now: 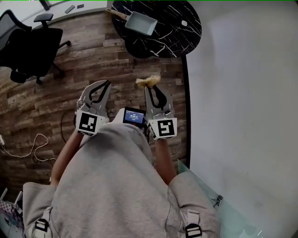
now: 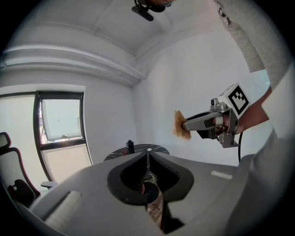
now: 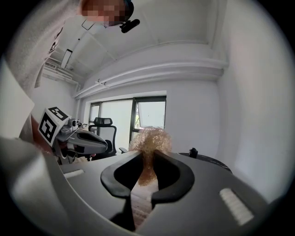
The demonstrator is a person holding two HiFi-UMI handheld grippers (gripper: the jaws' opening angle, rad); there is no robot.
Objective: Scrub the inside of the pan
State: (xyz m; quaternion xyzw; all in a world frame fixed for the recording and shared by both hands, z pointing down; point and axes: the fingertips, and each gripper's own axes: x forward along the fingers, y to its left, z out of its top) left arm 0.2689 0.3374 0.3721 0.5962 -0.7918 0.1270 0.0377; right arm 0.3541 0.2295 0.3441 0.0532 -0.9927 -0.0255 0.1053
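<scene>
Right gripper (image 1: 152,86) is clamped on a golden wire scrubber (image 1: 148,82), while the left gripper (image 1: 103,85) is pinched together on nothing. The rectangular pan (image 1: 142,23) sits well ahead on the round black table (image 1: 184,35), pretty much straight out from the scrubber, with its handle (image 1: 117,14) pointing left. I'd say the right side has the direct line.

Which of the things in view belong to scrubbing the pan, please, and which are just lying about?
For the job:
pan, on the round black table
golden scrubber, pinched in the right gripper
left gripper, shut and empty

Lying about:
office chair
white cable on the wooden floor
</scene>
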